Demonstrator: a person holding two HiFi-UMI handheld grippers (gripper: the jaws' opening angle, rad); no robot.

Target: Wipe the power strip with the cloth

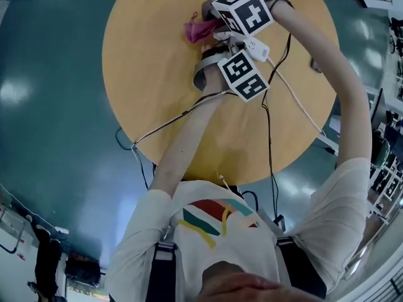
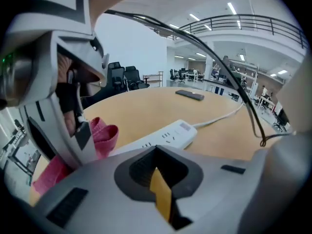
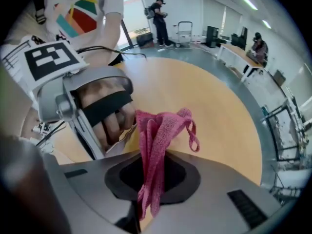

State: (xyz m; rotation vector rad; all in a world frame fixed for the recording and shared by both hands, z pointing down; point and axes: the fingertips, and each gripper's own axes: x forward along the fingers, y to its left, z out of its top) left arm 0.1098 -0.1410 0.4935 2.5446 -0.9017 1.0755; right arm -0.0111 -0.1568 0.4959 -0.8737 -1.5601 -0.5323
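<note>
The white power strip [image 1: 255,46] [image 2: 168,135] lies on the round wooden table [image 1: 151,93], its cord running off to the right. A pink cloth [image 1: 198,30] [image 3: 156,140] hangs bunched from my right gripper [image 3: 148,189], which is shut on it. In the left gripper view the cloth [image 2: 102,135] sits by the strip's near end, beside the right gripper; whether it touches the strip I cannot tell. My left gripper [image 2: 158,179] is shut just short of the strip, with nothing visibly between its jaws. Both marker cubes [image 1: 242,74] [image 1: 244,10] crowd over the strip.
A flat black object [image 2: 190,95] [image 1: 315,65] lies farther out on the table. Black cables [image 1: 271,137] and the white cord [image 1: 296,99] cross the tabletop toward its near edge. Office chairs [image 2: 124,77] and people [image 3: 158,13] stand in the background.
</note>
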